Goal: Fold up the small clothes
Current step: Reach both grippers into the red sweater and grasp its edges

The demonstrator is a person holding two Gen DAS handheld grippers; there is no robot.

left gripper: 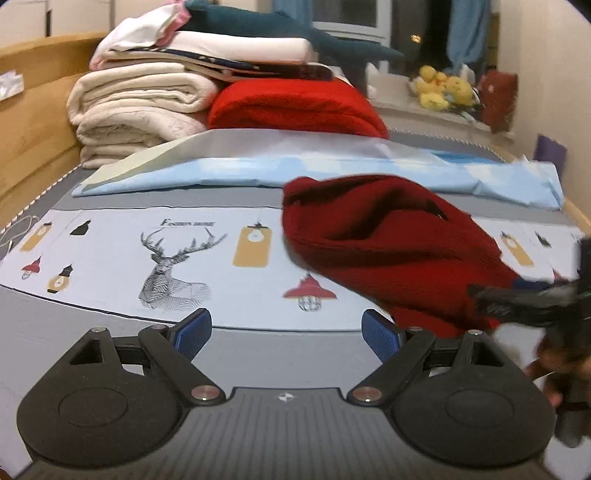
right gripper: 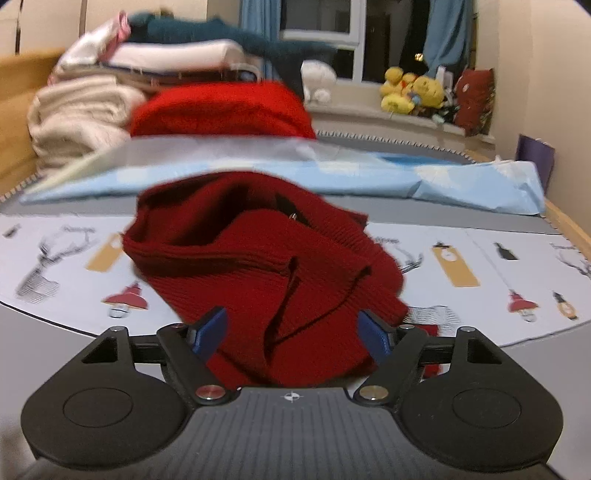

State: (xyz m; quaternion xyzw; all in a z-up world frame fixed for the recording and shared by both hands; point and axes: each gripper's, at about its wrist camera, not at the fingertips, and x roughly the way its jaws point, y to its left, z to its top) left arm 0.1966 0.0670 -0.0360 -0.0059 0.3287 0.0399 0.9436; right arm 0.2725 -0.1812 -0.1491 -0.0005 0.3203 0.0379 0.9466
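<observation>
A dark red knitted garment (left gripper: pixel 388 251) lies crumpled on the printed bedsheet (left gripper: pixel 221 258), right of centre in the left wrist view. My left gripper (left gripper: pixel 286 328) is open over bare sheet, left of the garment, with nothing between its blue pads (left gripper: pixel 194 330). In the right wrist view the red garment (right gripper: pixel 258 266) fills the middle, its near end bunched between the jaws of my right gripper (right gripper: pixel 293 325). Those jaws stand wide and the pads (right gripper: pixel 210 328) do not visibly press the cloth. The right gripper (left gripper: pixel 517 299) also shows blurred at the garment's right end.
At the back stand a stack of cream blankets (left gripper: pixel 136 110), a red blanket (left gripper: pixel 295 107) and a dark teal plush (left gripper: pixel 280 26). A folded light blue sheet (left gripper: pixel 258 170) lies across the bed. Wooden bed frame (left gripper: pixel 33 110) on the left, yellow toys (right gripper: pixel 413 92) on the windowsill.
</observation>
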